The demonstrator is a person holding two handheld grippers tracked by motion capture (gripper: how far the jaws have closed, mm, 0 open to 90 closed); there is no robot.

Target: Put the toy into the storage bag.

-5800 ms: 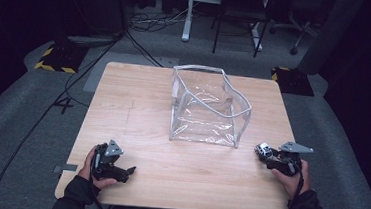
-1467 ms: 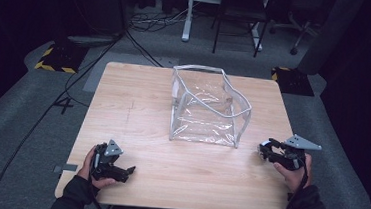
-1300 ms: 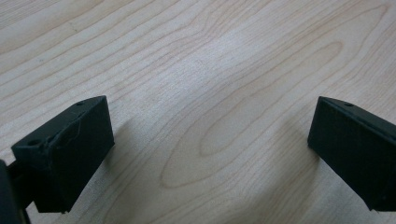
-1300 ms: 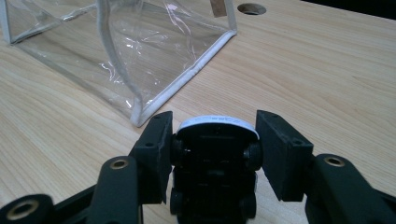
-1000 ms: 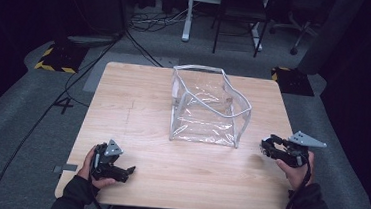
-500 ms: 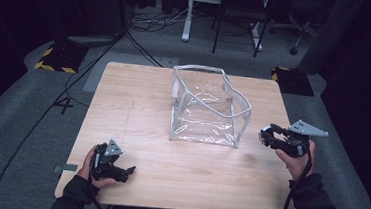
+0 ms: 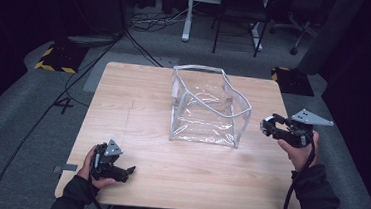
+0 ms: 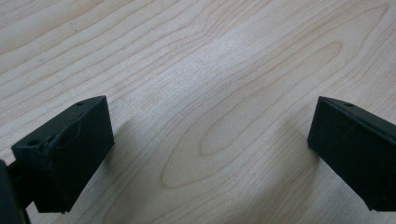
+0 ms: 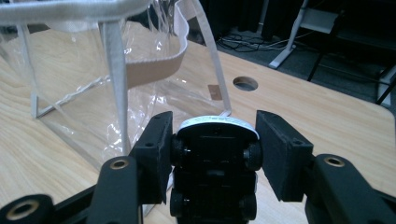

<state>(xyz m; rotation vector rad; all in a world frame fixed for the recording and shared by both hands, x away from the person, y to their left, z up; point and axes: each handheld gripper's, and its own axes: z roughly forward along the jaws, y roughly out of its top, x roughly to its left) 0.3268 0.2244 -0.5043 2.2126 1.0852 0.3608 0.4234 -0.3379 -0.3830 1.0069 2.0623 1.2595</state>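
While the right gripper point(image 7: 268, 127) hangs just to the right of the clear bag point(image 7: 208, 106), its jaws are clamped on a small toy car point(image 9: 215, 163), turned so that its black underside and wheels face the gripper's camera and a white edge of the body shows at its top. The car sits between the pads by its sides, raised off the table point(image 7: 138, 111) and near the bag's right wall, roughly level with the rim.

The step in hand looks like carrying the car over that rim and setting it inside the bag. To do it well, I would lift until the car clears the white-trimmed edge, since the soft wall could fold or tip the bag if it is knocked. Then move in over the opening, lower toward the floor of the bag, and let go only when the car is low.

Far left of the bag, at the table's near edge, the left gripper point(image 7: 129, 170) rests with its jaws wide apart and nothing between them.

No brand, label or lettering is legible on the car, bag or grippers.
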